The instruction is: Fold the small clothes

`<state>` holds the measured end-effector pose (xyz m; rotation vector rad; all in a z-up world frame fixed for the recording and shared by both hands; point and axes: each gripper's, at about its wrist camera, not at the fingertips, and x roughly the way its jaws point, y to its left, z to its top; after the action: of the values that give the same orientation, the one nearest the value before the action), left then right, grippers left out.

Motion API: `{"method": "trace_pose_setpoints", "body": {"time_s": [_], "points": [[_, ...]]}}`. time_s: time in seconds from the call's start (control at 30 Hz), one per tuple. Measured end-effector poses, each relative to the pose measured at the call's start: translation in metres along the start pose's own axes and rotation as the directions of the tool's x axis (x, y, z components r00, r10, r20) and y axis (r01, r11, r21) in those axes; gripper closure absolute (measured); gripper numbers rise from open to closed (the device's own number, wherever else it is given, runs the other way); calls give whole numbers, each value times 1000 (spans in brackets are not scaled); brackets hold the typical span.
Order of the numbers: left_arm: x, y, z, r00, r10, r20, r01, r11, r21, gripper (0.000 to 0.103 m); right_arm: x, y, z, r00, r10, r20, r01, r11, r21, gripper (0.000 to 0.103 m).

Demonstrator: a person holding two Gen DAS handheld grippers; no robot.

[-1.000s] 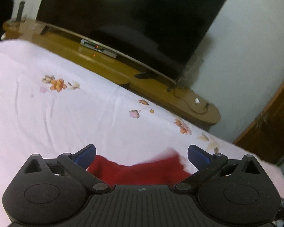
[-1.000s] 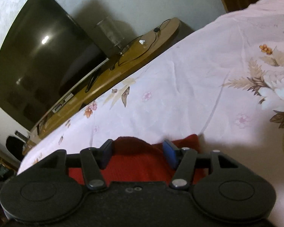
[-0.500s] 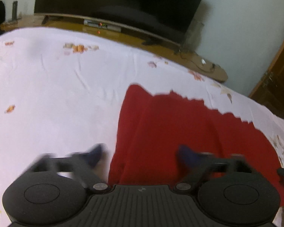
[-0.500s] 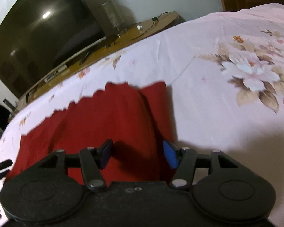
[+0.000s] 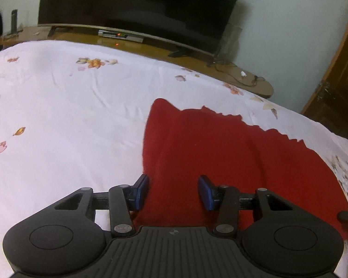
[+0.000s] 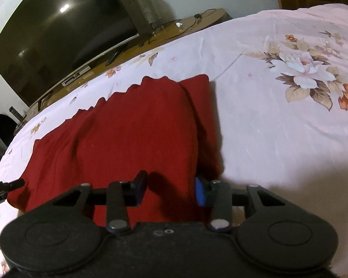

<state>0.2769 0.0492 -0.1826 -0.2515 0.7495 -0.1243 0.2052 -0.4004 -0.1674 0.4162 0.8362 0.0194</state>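
Observation:
A red knitted garment point(image 5: 220, 153) lies spread flat on the floral bedsheet point(image 5: 69, 120), its far edge jagged. My left gripper point(image 5: 174, 192) is open, hovering over the garment's near left part, blue pads either side of the cloth. In the right wrist view the same garment point(image 6: 127, 127) fills the middle, with a folded strip along its right side. My right gripper point(image 6: 171, 190) is open over the garment's near right part. Neither gripper holds cloth.
A large dark television point(image 5: 139, 4) stands on a low wooden stand point(image 5: 150, 46) beyond the bed's far edge. A wooden door point(image 5: 336, 69) is at the right. The other gripper's tip point(image 6: 4, 185) shows at the left edge of the right wrist view.
Both grippers have pulled back toward me from the garment's far edge, so much more red cloth shows ahead. The left jaws have narrowed somewhat. The garment now lies spread out.

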Motion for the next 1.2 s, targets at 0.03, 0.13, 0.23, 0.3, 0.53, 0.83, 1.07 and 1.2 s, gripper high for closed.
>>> {"method": "trace_pose_setpoints", "body": {"time_s": [0.03, 0.13, 0.23, 0.3, 0.53, 0.83, 1.07, 1.2], "points": [[-2, -2, -1, 1000, -5, 1, 5, 1000, 11, 56, 0, 0, -1, 1000, 4, -1, -4, 1000, 1, 70], [-6, -6, -3, 1000, -14, 1, 14, 999, 36, 56, -4, 2, -1, 1000, 7, 6, -7, 1000, -5, 76], [-1, -4, -4, 999, -35, -37, 36, 999, 16, 83, -4, 2, -1, 1000, 6, 9, -6, 1000, -9, 78], [3, -1, -5, 998, -31, -52, 31, 1000, -3, 83, -1, 1, -1, 1000, 8, -4, -8, 1000, -6, 80], [-9, 10, -11, 995, -72, -63, 69, 996, -51, 91, -1, 0, -5, 999, 30, -32, -30, 1000, 0, 94], [-12, 18, -32, 997, -11, -70, 10, 1000, -27, 91, -5, -6, -21, 998, -1, -69, -1, 999, -34, 93], [-39, 13, -12, 999, 12, 40, -9, 998, -64, 87, -26, 12, -8, 995, -80, 63, 86, 991, -99, 46], [-35, -6, 7, 997, -26, 67, 28, 999, -32, 87, -25, 24, 6, 992, -58, 114, 71, 991, -113, 46]]}}
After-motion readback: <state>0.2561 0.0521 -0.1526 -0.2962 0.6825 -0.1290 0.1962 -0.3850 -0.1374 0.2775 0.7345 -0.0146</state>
